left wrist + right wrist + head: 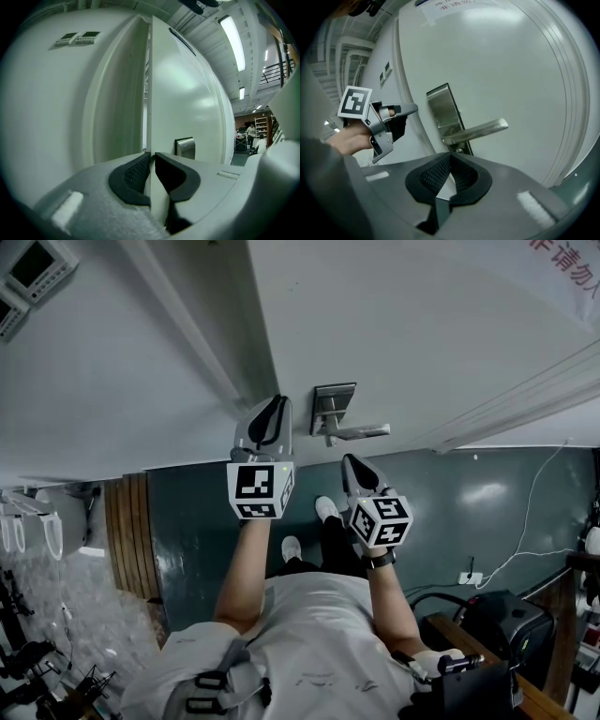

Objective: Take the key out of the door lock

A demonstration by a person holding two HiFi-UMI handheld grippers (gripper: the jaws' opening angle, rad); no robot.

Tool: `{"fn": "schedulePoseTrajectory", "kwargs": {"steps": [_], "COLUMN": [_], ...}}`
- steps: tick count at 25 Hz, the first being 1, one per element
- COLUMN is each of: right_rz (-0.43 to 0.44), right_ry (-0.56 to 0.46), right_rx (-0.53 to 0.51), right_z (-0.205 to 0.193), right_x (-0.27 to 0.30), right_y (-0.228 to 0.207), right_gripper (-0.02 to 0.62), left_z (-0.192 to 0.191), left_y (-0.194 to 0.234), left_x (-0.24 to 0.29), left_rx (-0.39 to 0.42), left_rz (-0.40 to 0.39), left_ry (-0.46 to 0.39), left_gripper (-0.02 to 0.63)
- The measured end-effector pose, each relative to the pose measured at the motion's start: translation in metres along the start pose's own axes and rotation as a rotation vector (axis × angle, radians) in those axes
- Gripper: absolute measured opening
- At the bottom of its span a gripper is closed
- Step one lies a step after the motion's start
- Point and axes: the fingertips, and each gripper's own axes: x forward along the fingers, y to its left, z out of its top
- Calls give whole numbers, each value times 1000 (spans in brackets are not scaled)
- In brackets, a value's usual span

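Right gripper view: my right gripper (pixel 449 158) is closed on nothing, its tips just below the small nub I take for the key (pixel 459 150), which sits in the lock plate (pixel 440 110) under the lever handle (pixel 478 130). Further off, my left gripper (pixel 151 158) is clamped on the door edge (pixel 149 70), steadying it. I'd part the right jaws, square them on the key, then pull straight out without twisting.
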Motion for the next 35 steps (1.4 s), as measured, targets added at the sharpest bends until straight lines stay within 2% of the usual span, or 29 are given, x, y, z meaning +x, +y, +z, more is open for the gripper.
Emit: {"fn": "schedulePoseTrajectory", "kwargs": {"steps": [4, 5, 6, 10, 12, 14, 17, 19, 23, 27, 30, 35], "right_rz": [36, 52, 64, 66, 98, 143, 205, 231, 221, 312, 342, 385], "right_ry": [50, 66, 79, 85, 63, 15, -64, -100, -121, -192, -235, -264], "right_rx": [74, 93, 112, 148, 210, 341, 610, 750, 912, 1020, 1051, 1169], "right_z": [-21, -26, -30, -41, -41, -38, -35, -37, -46, -43, -38, -40], "right_x": [9, 13, 16, 28, 37, 47, 58, 63, 70, 79, 78, 79], "right_y": [-4, -3, -3, -5, -2, -3, -12, -17, -28, -26, -25, -25], "right_gripper": [7, 91, 138, 133, 148, 167, 185, 193, 172, 91, 31, 29], "left_z": [1, 1, 1, 1, 2, 2, 2, 1, 1, 1, 0, -1], "left_y": [-1, -1, -1, -1, -1, -1, -1, -2, -2, -2, -2, 1], "left_x": [0, 0, 0, -1, -1, -1, -1, -1, -1, 0, 0, 2], "left_rx": [-7, -8, -9, -9, -10, -10, -8, -7, -8, -2, -5, 22], "left_rz": [-8, -12, -14, -17, -22, -26, -32, -40, -46, -41, -43, -11], "left_ry": [2, 5, 8, 12, 9, 7, 12, 16, 16, 17, 22, 31], "left_gripper": [37, 37, 37, 37, 37, 37, 37, 37, 37, 35, 36, 37]}}
